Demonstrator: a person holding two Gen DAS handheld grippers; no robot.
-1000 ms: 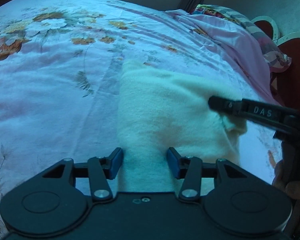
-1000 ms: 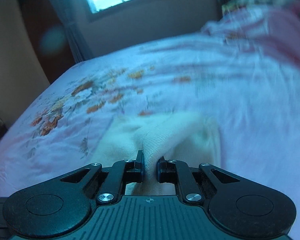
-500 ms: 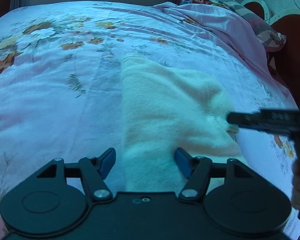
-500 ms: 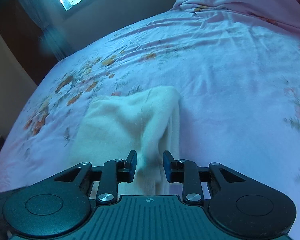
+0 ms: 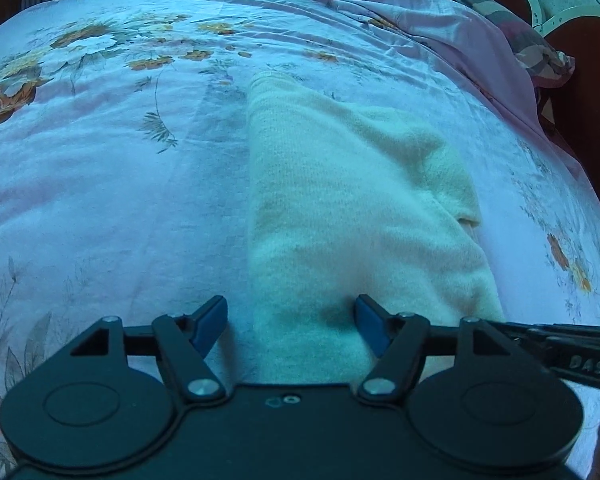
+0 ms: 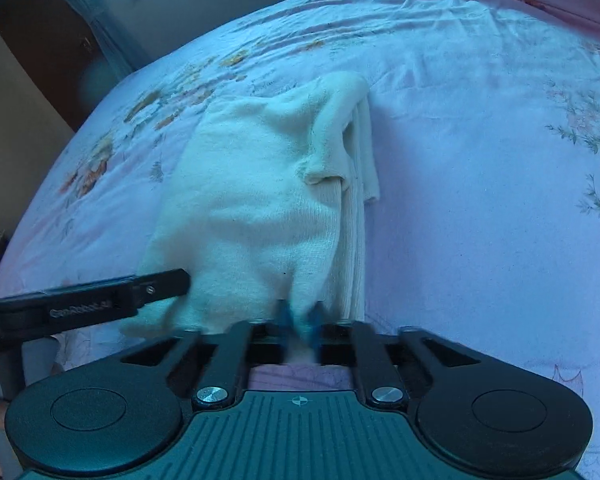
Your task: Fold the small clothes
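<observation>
Mid-fold: right claw (image 6: 300,322) pinches the cream garment's (image 6: 256,184) near hem on the bed (image 6: 480,160). Left claw (image 5: 290,326) spreading, straddling cloth (ungripped); next likely needs its own grip.

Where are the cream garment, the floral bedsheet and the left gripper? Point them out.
cream garment (image 5: 340,208), left wrist view, middle of its folded top.
floral bedsheet (image 5: 100,168), left wrist view, bare stretch.
left gripper (image 5: 290,326), left wrist view, between its fingers.

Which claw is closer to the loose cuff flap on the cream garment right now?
Right. The right claw is shut on the cream garment at its near edge, straight below the cuff flap. The left claw, opening, straddles the opposite near corner, farther from it.
</observation>
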